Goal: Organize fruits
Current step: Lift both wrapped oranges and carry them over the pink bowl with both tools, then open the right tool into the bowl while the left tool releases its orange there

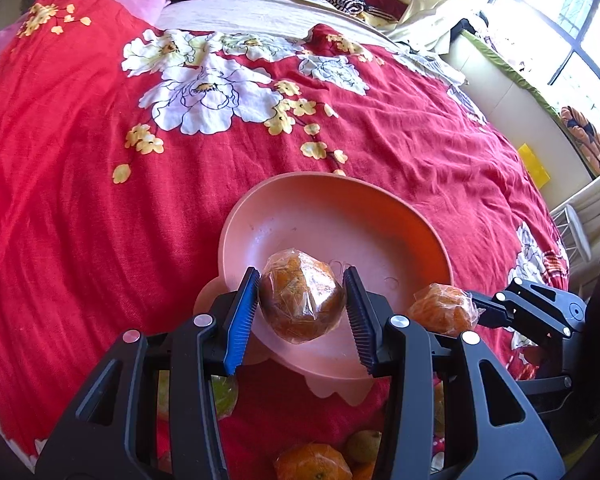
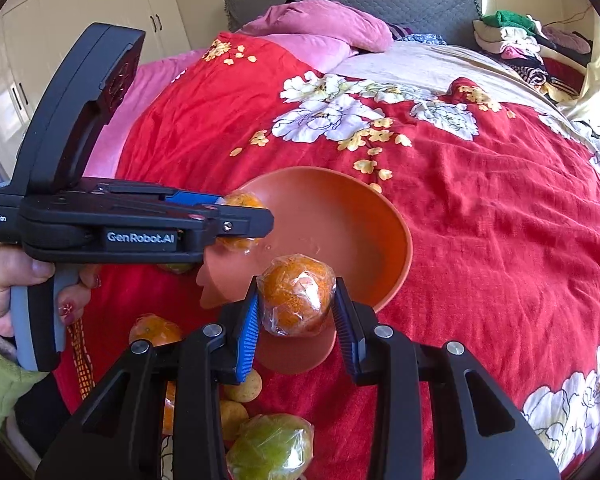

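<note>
Our left claw (image 1: 302, 300) grips a wrapped orange (image 1: 302, 294) over the pink bowl (image 1: 340, 204); at three o'clock our right claw (image 2: 296, 306) grips another orange (image 2: 296, 294). We judge the next move is releasing both into the bowl.

The left gripper (image 1: 303, 312) clamps a plastic-wrapped orange (image 1: 302, 296) between its blue ribbed pads — held over the near side of a shallow pink plastic bowl (image 1: 324, 216) on a red floral bedspread (image 1: 80, 200). At right, the right gripper (image 1: 478, 310) grips a second wrapped orange (image 1: 442, 308) at the bowl's rim.
</note>
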A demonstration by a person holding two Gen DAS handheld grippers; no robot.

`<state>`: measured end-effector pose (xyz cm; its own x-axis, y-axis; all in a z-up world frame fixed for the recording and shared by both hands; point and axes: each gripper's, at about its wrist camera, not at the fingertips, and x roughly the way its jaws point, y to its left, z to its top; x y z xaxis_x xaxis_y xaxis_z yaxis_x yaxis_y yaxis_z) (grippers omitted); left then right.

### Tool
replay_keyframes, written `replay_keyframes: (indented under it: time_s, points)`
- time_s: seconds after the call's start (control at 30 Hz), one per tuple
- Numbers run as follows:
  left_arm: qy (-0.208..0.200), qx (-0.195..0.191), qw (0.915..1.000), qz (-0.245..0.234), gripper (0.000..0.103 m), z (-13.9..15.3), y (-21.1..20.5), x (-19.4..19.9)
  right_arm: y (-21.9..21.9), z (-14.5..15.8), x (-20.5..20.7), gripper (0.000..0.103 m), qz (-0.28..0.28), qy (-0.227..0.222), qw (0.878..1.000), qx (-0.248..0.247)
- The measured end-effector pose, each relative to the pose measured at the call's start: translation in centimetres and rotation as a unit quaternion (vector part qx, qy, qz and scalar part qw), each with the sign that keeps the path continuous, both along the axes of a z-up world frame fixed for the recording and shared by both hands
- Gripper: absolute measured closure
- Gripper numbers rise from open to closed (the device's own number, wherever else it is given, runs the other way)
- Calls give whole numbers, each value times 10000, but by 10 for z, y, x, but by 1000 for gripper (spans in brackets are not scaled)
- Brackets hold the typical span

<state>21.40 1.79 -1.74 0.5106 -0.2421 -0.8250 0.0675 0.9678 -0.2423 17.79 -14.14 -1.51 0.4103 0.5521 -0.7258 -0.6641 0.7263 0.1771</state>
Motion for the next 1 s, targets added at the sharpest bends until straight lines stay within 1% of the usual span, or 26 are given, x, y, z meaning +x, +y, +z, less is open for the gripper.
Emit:
replay_keyframes:
  time_s: [0.9,1.0]
  points:
    - [31,21,10000,-25,68,-5,-3,5,6,-10,8,69,-2,134,9999,-105]
    - [29,34,10000,-38,68,-5,-5,6,5,-10,8,67,-15,154,9998,-79]
